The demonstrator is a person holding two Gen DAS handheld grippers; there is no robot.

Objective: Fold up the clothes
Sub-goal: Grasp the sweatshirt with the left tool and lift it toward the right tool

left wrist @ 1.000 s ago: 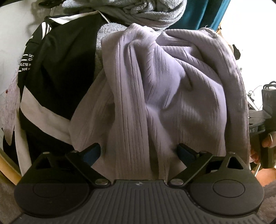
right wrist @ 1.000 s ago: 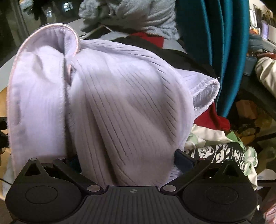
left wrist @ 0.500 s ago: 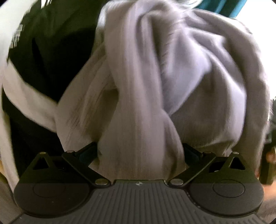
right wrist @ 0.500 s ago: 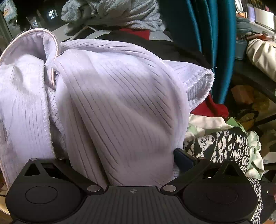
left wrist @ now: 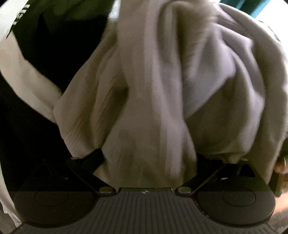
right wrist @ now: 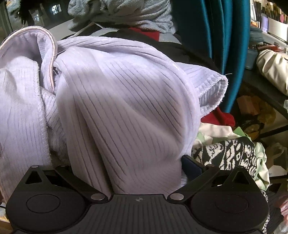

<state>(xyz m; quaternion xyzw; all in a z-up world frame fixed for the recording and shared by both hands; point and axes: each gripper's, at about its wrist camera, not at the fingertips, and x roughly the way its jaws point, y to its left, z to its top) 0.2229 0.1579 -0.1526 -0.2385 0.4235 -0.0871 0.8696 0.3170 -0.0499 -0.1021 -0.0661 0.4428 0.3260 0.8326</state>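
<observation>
A ribbed lavender garment (left wrist: 162,90) lies bunched in a heap and fills both views. My left gripper (left wrist: 149,158) is pushed into its near edge. Its jaws are closing, a thick fold of the cloth sits between them, and the right finger is partly covered. My right gripper (right wrist: 126,165) stands wide open, with another fold of the lavender garment (right wrist: 126,99) bulging between its fingers. Cloth hides its left finger; the right fingertip (right wrist: 190,165) shows beside the fold. The left wrist view is blurred.
A black garment with white stripes (left wrist: 54,54) lies left of the lavender one. Grey fleece (right wrist: 126,16) and teal fabric (right wrist: 216,36) are behind. A black-and-white patterned knit (right wrist: 225,154), red cloth (right wrist: 221,115) and a cream bag (right wrist: 273,66) are at the right. A person's hand (left wrist: 281,167) shows at the edge.
My left gripper has sunk closer into the lavender garment, which now looms larger and blurred. In the right wrist view the garment's folds have shifted a little; the gripper has stayed put.
</observation>
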